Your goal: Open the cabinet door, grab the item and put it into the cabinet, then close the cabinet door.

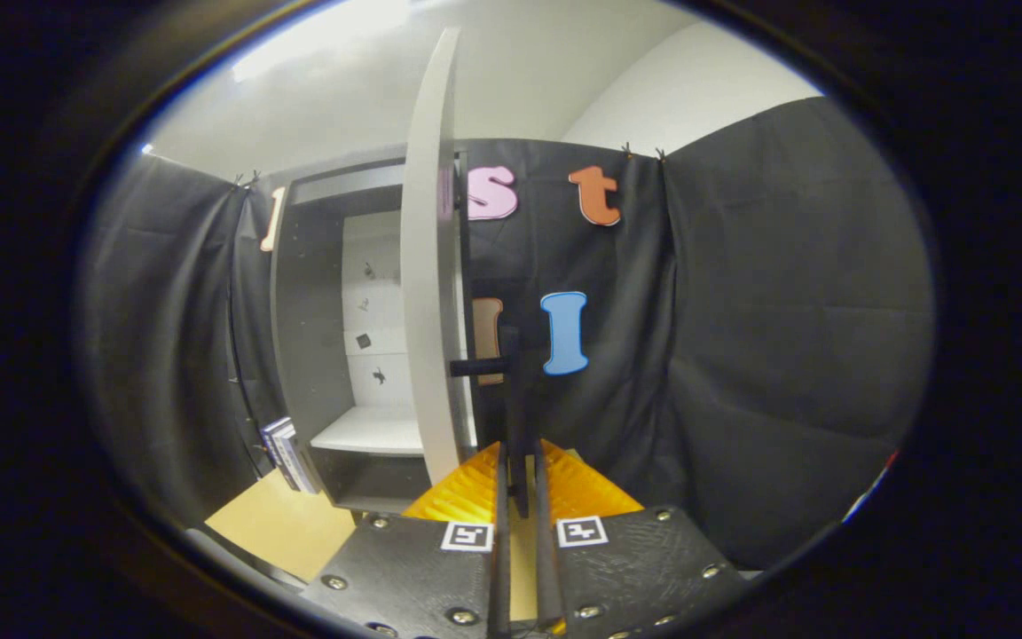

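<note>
- Tongs reach forward with both fingers nearly together, pinching the thin black vertical bar handle of the cabinet door; the bar runs down into the narrow gap between the fingers.
- At the far left, a small stack of flat book-like items leans upright against the outer left side of the cabinet, standing on the pale wooden worktop. Whether this is the item to be stowed cannot be told.
- Just right of that stands the tall grey cabinet, open at the front, with a white back panel and a white shelf low inside. Nothing large lies on the shelf.
- Right of the opening, the white cabinet door is swung out and seen almost edge-on, its edge towards the tongs.
- The handle is fixed to the door's right face by a short black horizontal stub.
- Further right and behind hangs the black cloth wall of the booth.
</note>
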`<state>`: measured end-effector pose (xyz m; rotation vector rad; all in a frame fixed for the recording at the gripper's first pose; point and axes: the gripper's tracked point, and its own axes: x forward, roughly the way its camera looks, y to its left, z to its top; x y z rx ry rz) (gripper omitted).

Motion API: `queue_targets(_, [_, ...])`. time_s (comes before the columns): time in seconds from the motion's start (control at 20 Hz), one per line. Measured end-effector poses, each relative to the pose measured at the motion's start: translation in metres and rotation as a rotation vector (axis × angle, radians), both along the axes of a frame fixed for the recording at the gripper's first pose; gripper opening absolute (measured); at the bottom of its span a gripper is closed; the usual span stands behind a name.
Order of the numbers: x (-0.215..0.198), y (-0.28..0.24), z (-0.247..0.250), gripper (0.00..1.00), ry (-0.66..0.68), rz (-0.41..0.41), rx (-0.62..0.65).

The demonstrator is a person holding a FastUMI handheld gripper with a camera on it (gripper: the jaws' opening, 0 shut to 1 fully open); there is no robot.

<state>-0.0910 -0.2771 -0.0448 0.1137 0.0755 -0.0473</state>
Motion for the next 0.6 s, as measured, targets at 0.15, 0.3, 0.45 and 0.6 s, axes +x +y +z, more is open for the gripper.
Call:
queue_targets(0.15, [-0.003,0.002,-0.004,0.12,0.013,0.005,-0.007])
queue_targets(0.3, [-0.016,0.002,0.007,0.12,-0.011,-0.008,-0.011])
queue_targets(0.45, [-0.033,0.006,0.024,0.12,-0.054,-0.015,0.003])
queue_targets(0.6, [-0.043,0.029,0.033,0.15,-0.092,0.017,0.057])
